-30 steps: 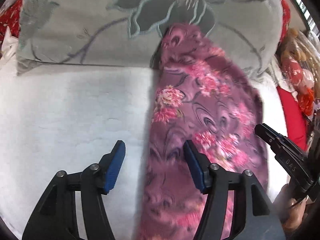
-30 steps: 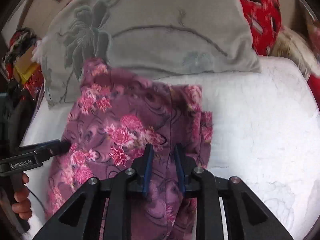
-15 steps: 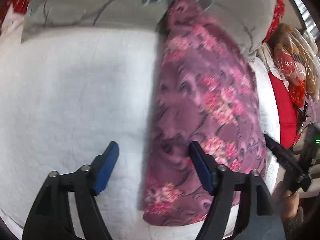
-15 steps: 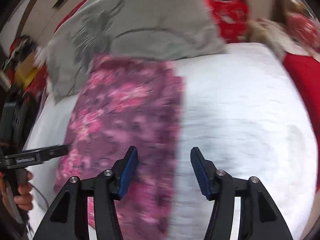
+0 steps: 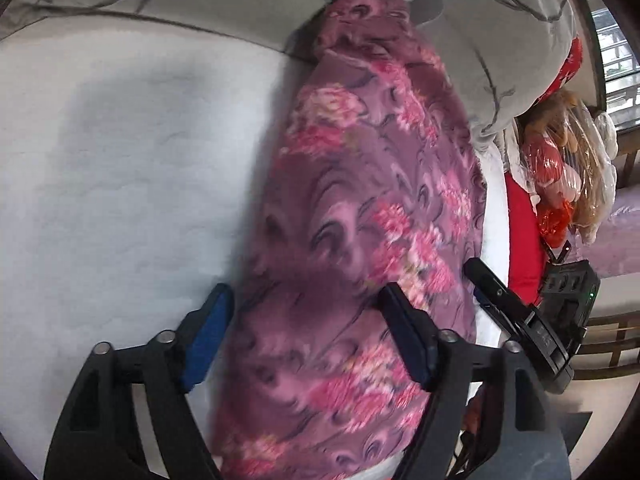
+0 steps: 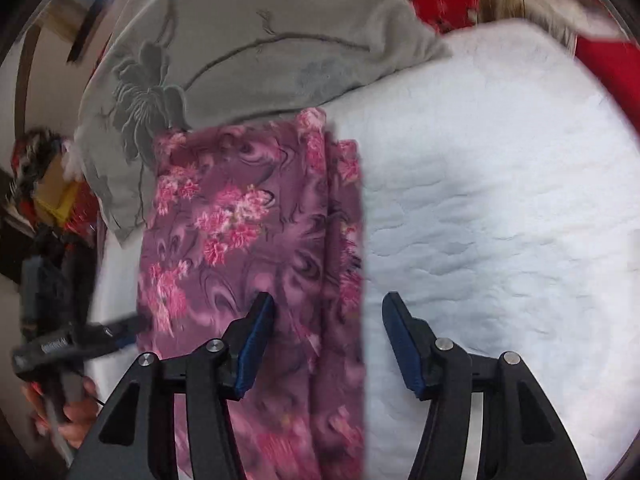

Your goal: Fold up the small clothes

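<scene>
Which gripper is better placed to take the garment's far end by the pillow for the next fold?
Probably the left. The left gripper, jaws opening, is centred over the purple floral garment, lined up with its far end at the grey pillow. The right gripper, open, straddles only its edge, half over the white cover.

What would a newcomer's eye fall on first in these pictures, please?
The purple floral garment, folded into a long strip on the white quilted bedding, its far end against a grey flowered pillow. The right gripper hovers open over the strip's right edge; the left gripper, jaws opening, straddles its other edge.
</scene>
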Motion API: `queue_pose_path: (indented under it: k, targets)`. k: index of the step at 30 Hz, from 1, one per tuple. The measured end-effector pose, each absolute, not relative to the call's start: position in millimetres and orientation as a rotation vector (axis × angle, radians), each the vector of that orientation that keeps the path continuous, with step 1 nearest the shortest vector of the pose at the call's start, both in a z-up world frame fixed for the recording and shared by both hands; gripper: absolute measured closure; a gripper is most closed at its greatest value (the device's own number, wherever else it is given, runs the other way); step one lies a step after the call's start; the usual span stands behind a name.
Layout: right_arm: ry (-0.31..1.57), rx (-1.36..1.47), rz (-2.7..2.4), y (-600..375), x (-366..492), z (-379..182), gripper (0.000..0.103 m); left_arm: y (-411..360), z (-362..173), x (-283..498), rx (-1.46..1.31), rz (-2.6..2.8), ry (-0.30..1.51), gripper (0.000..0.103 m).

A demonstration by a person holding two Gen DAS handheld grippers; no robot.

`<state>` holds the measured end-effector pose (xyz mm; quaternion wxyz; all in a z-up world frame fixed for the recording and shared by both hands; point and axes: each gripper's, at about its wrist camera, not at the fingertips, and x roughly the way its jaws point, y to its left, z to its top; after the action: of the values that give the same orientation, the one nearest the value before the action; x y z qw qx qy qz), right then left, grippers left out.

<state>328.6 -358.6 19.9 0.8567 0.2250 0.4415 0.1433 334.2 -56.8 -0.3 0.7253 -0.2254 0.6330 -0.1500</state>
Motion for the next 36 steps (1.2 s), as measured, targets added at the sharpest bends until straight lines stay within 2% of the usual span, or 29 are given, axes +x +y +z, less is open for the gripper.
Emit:
queue_pose_path:
  k: [2,4,5,6,7,9,12,27,36]
  targets:
    - [0.940,0.518,0.372,-351,337,15,0.044,-62,3,330,-0.485,-0.343,1.376,0.024]
    - [0.935,0.445,0.347,-341,341,16,0.048,-66,6,332,-0.446,-0.334,1.355,0.033]
    - [0.928,0.410,0.336,-338,343,18,0.056,-69,9,332,-0.417,-0.324,1.346,0.046]
    - [0.924,0.373,0.325,-334,343,22,0.063,-71,11,332,-0.393,-0.320,1.337,0.054]
    - [0.916,0.346,0.323,-331,343,25,0.075,-71,15,330,-0.381,-0.320,1.323,0.059]
    - [0.892,0.288,0.307,-324,338,31,0.078,-73,24,327,-0.340,-0.311,1.295,0.075]
    - [0.861,0.224,0.271,-311,328,43,0.080,-78,38,319,-0.300,-0.301,1.254,0.079]
    - [0.772,0.143,0.283,-267,238,101,0.081,-52,101,252,-0.247,-0.254,1.145,0.079]
    - [0.851,0.175,0.387,-204,208,74,0.081,17,74,210,-0.282,-0.165,1.206,0.079]
